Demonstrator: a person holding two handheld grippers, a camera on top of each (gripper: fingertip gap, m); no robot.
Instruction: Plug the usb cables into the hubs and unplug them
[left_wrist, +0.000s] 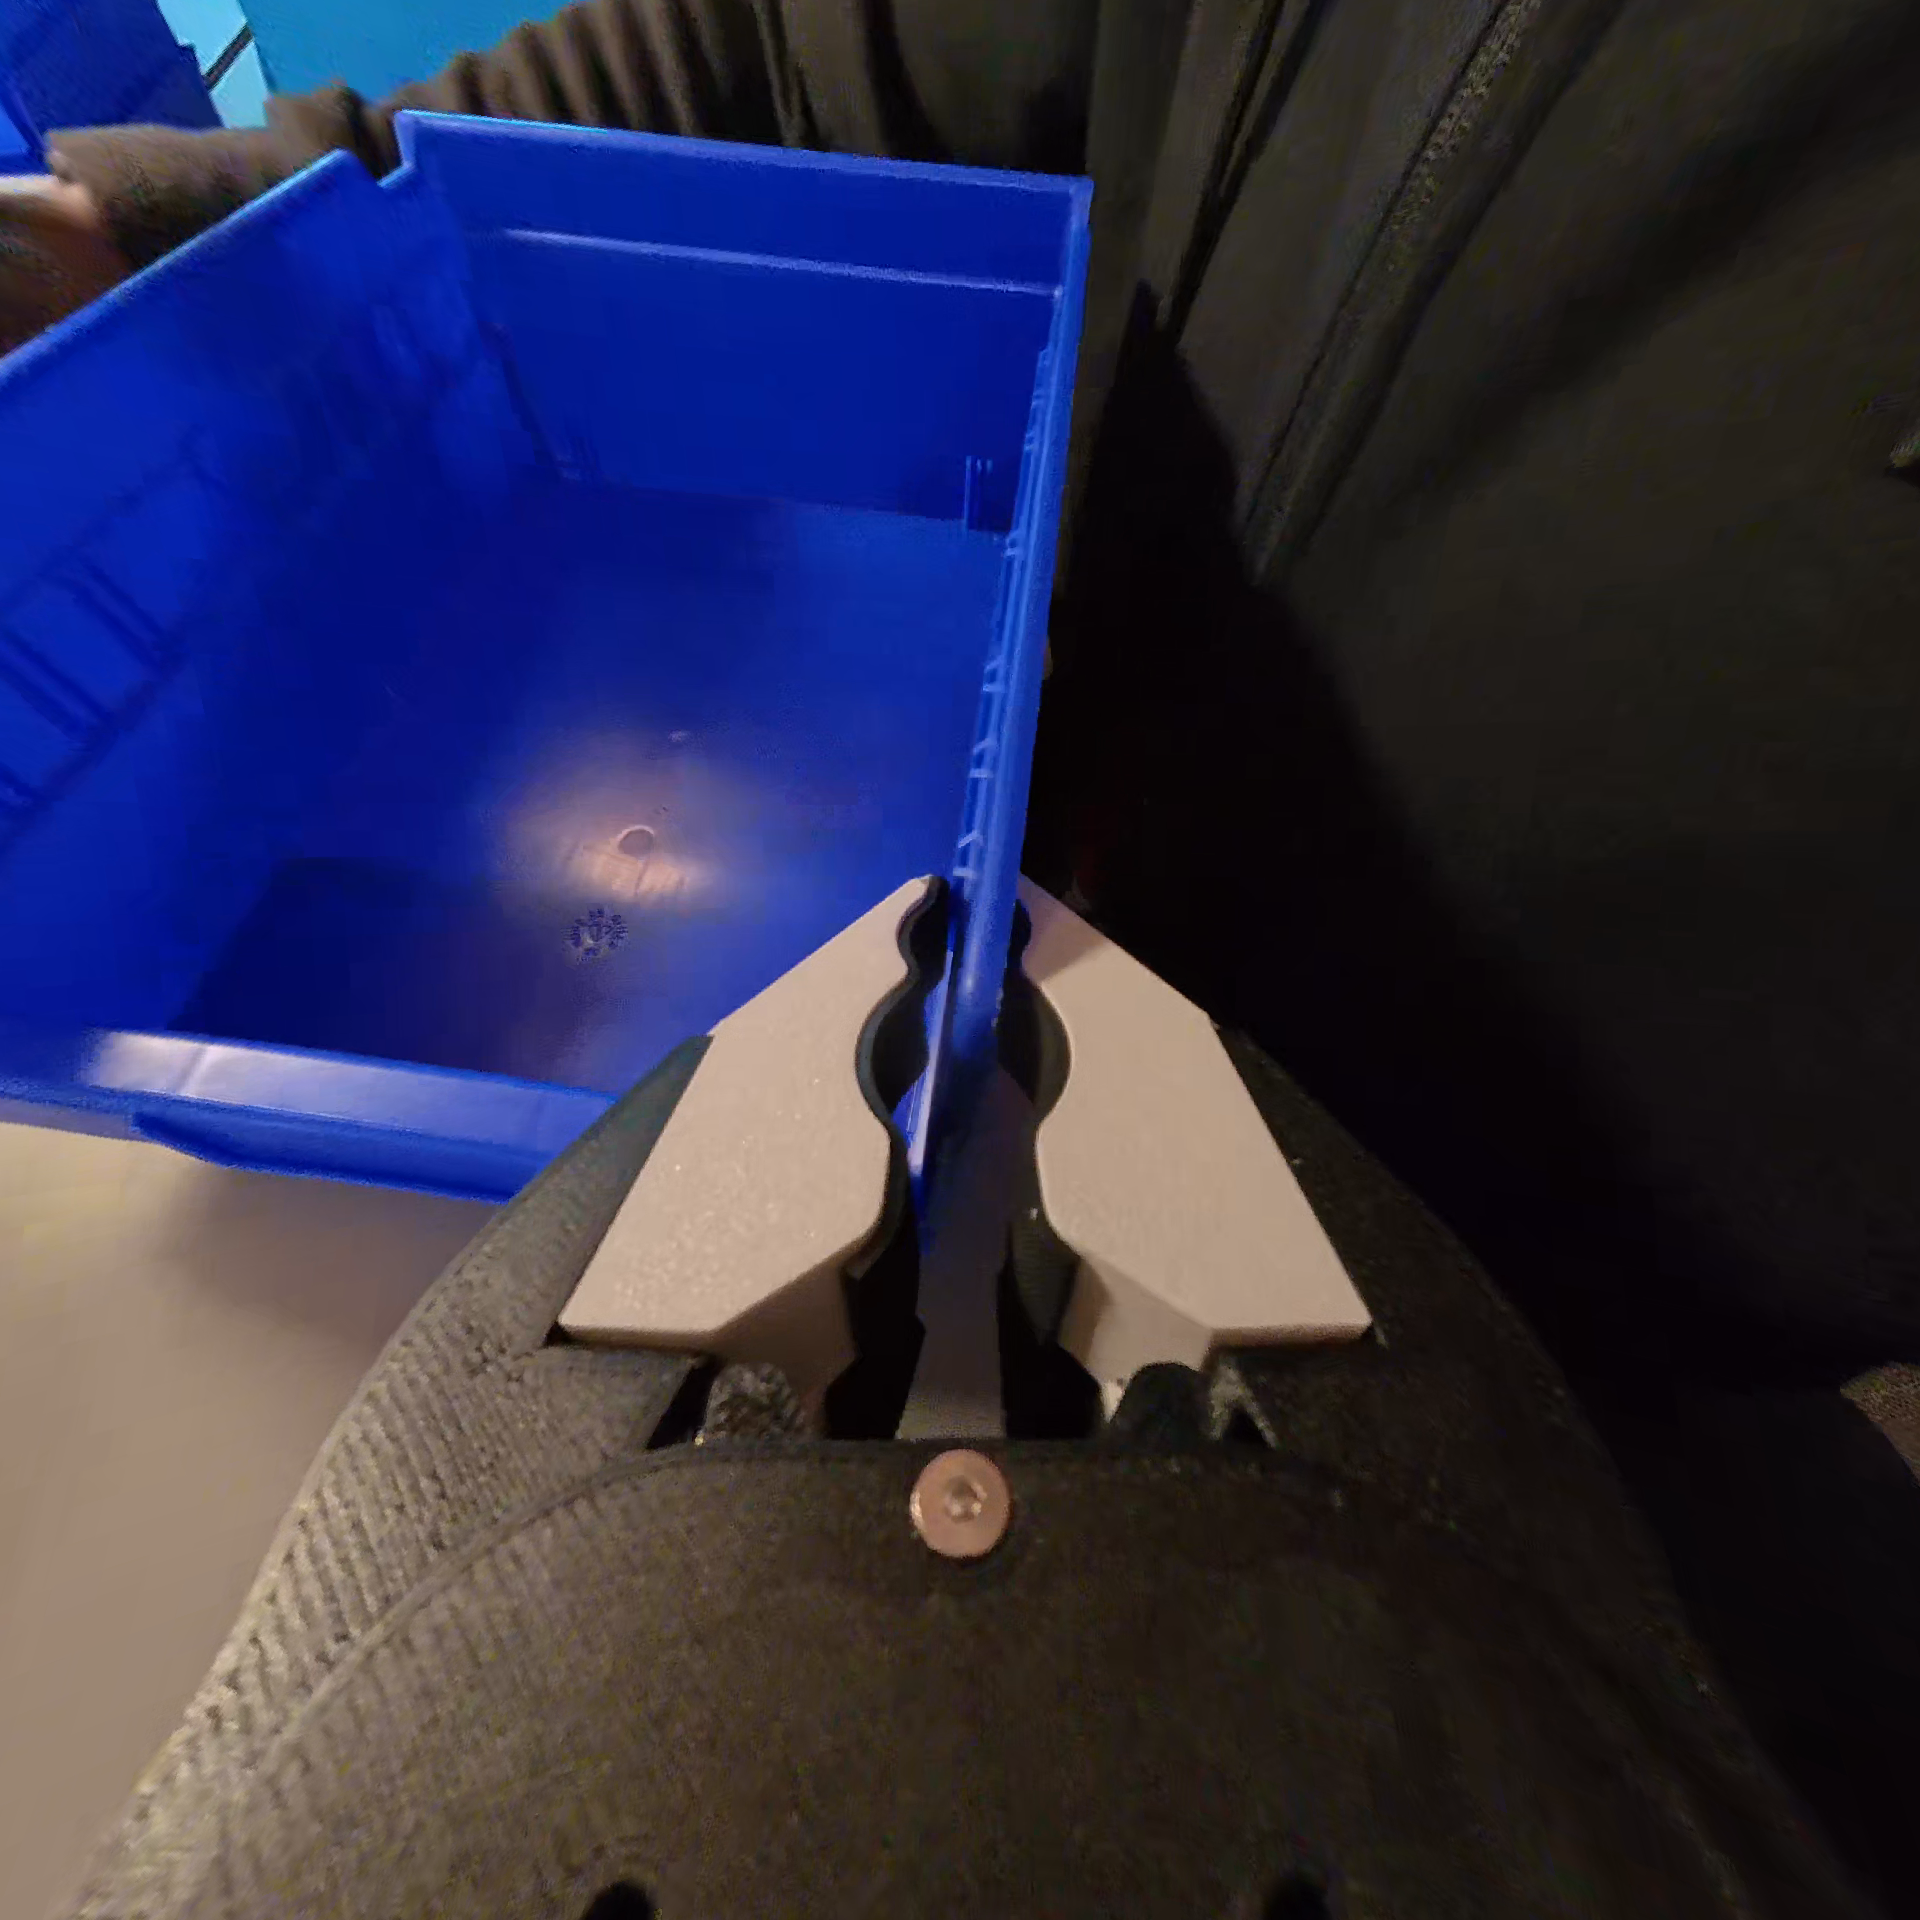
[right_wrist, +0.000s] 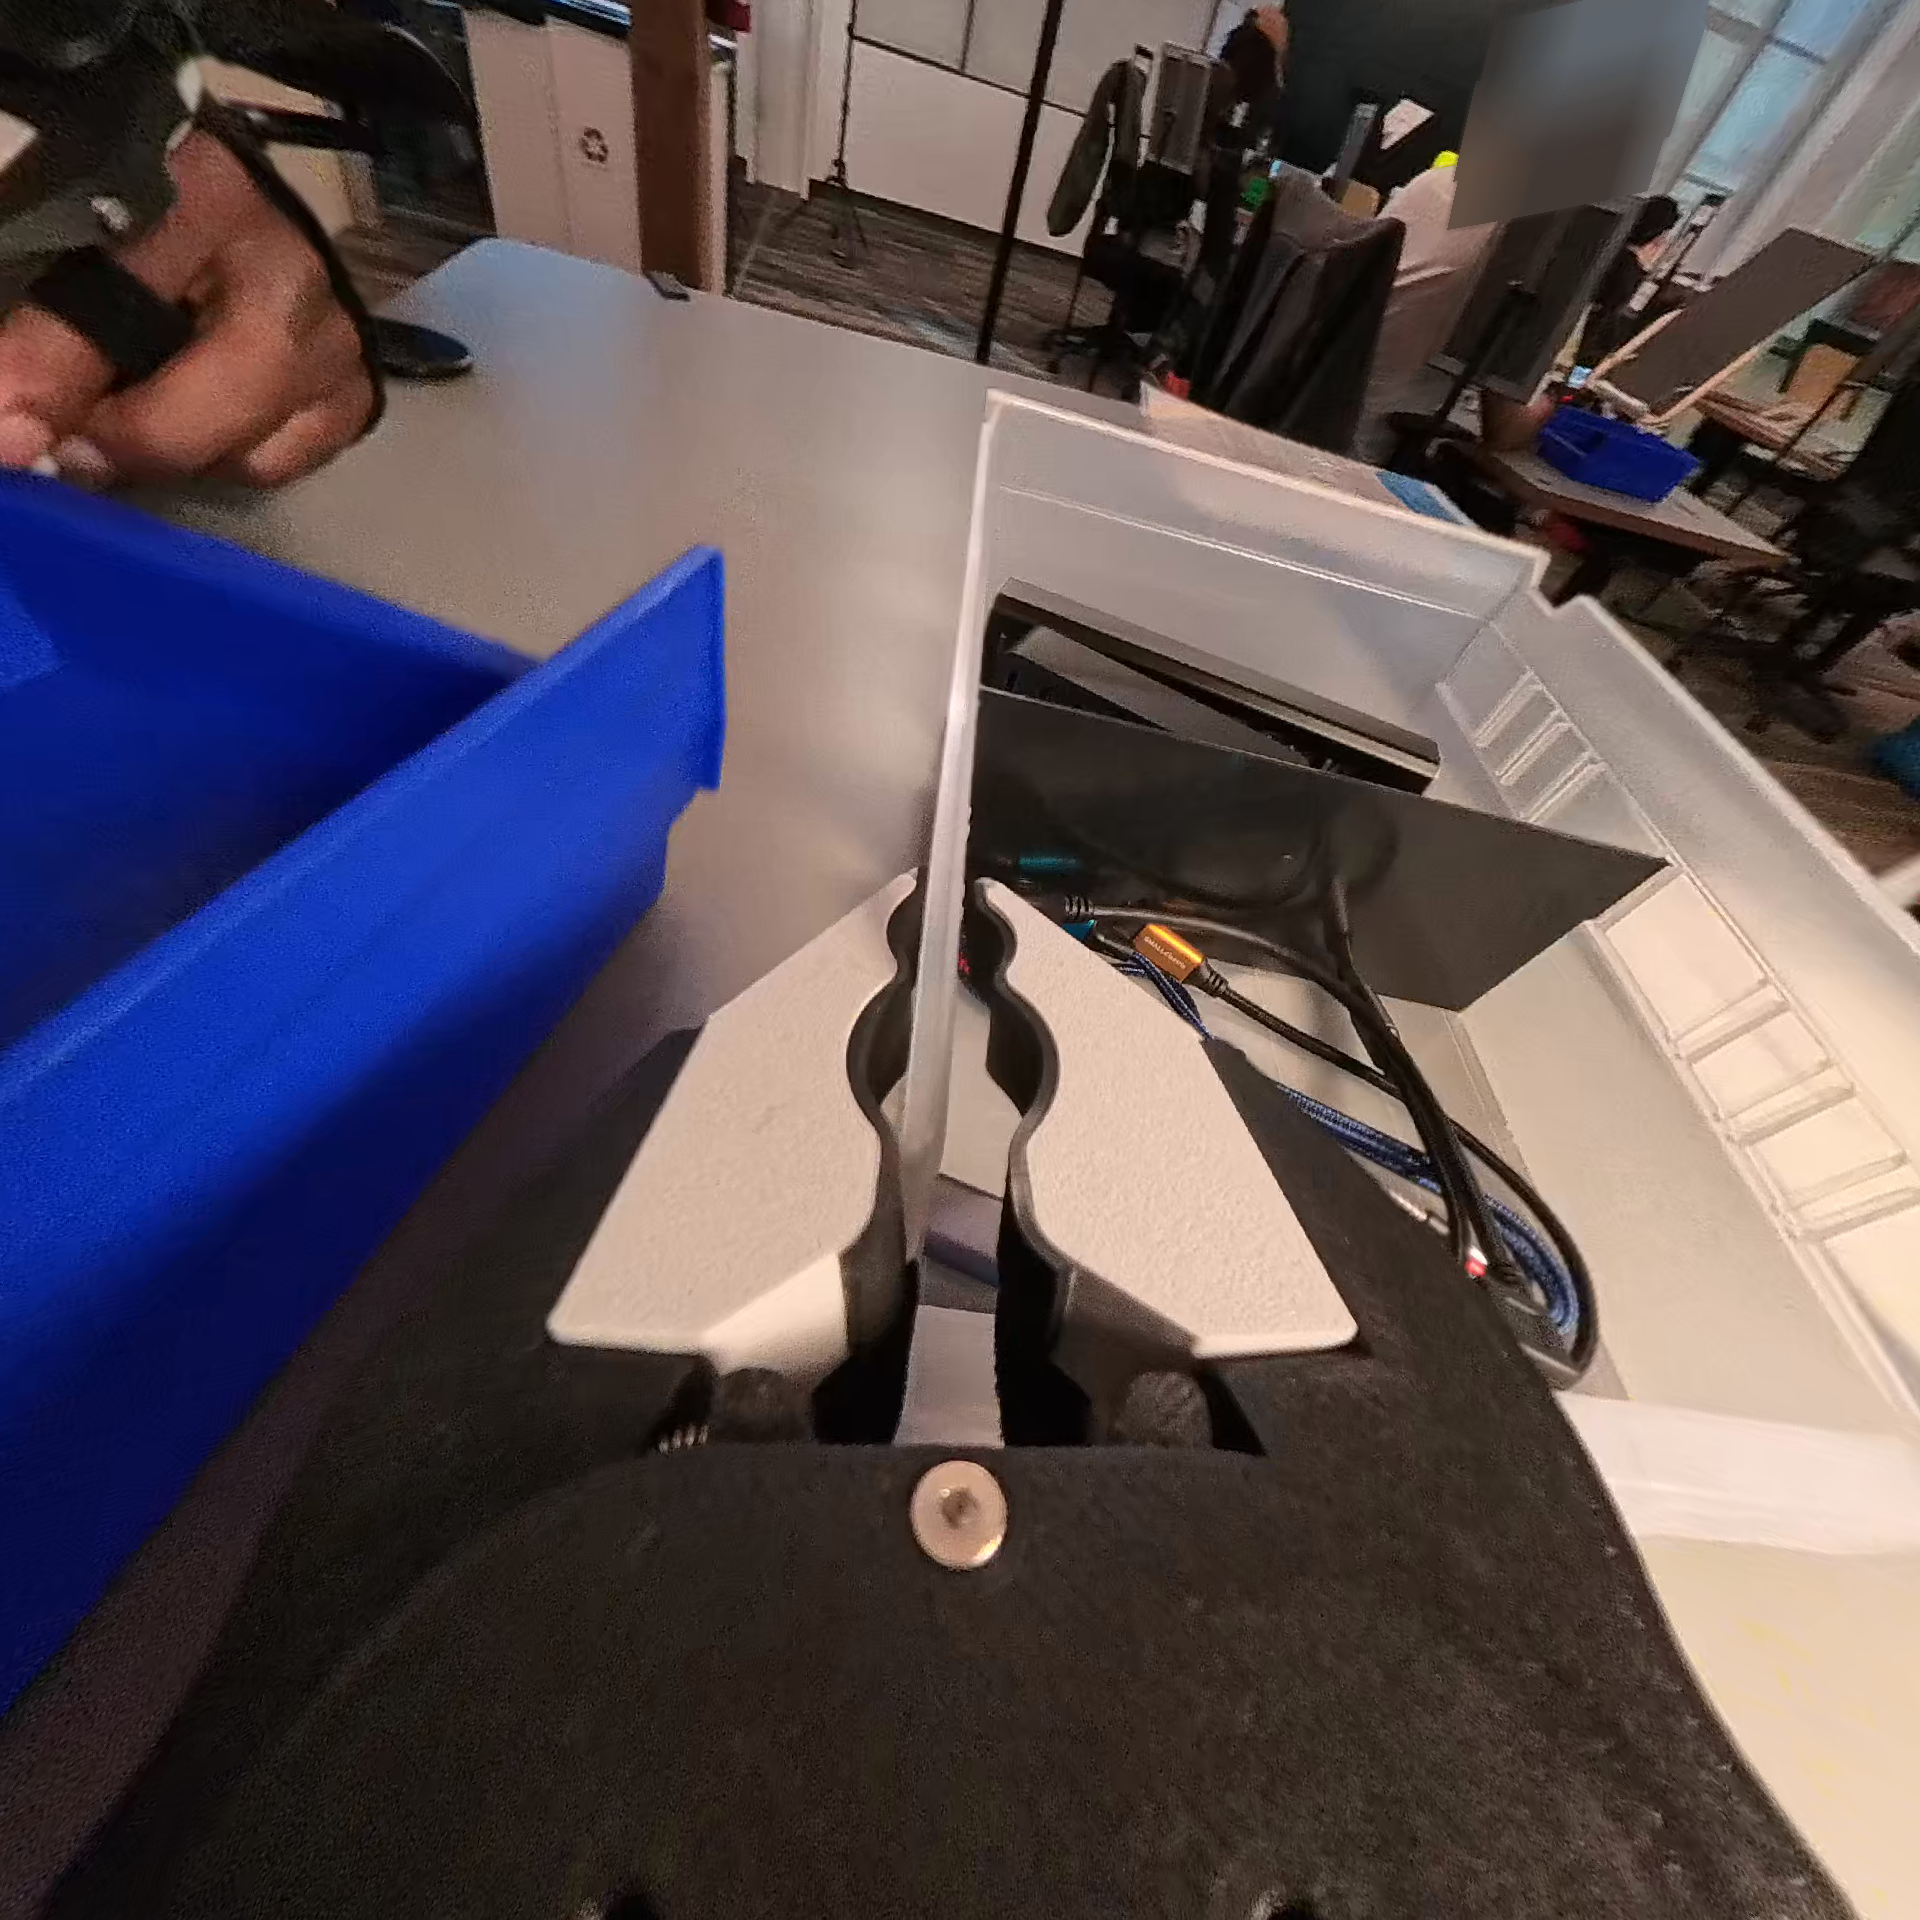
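This is a shared workroom, something between an office and a lab. The right wrist view shows a grey table (right_wrist: 644, 436), and behind it a large open room with tripod stands (right_wrist: 1013, 177), dark office chairs (right_wrist: 1299, 301) and other worktables (right_wrist: 1642, 520) carrying boards and a blue bin (right_wrist: 1616, 452). A white recycling bin (right_wrist: 582, 156) stands by a brown pillar (right_wrist: 675, 135), and windows (right_wrist: 1808, 94) light the far right side.

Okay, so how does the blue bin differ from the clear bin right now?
The blue bin is opaque and empty; the clear bin is translucent and holds cables and dark flat panels. The left gripper is clamped on the blue bin's side wall, the right gripper on the clear bin's. Both sit on the grey table.
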